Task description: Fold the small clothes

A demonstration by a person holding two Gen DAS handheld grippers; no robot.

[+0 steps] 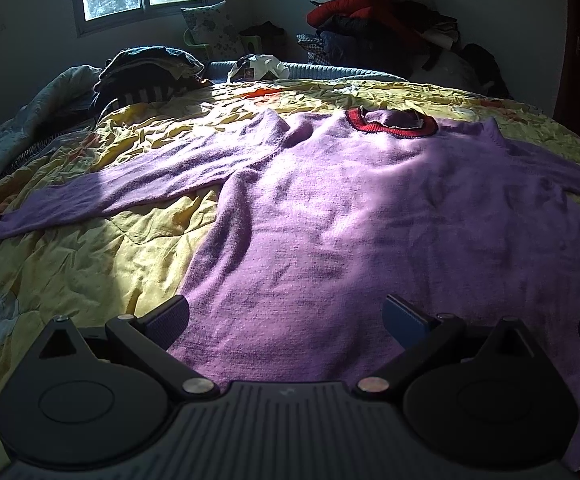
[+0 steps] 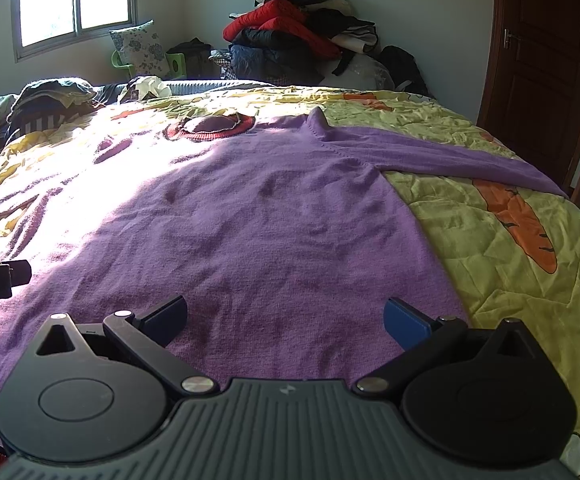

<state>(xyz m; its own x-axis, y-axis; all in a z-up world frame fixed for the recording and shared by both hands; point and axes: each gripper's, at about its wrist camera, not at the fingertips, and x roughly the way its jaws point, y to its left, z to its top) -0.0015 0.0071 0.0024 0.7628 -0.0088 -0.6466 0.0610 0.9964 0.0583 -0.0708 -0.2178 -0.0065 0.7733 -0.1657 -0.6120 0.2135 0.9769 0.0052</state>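
Your purple sweater (image 1: 370, 216) lies flat on the bed (image 2: 510, 240), sleeves out. Left hand-held gripper (image 1: 286, 316) spread wide, holding nothing. Right hand-held gripper (image 2: 286, 316) likewise.

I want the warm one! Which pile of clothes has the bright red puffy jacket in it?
The tall pile against the far wall, beyond the bed. The low dark pile lying on the bed below the window shows no red.

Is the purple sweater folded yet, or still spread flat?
Spread flat. The purple sweater lies open on the yellow quilt, both sleeves stretched out sideways, collar at the far end; no fold visible.
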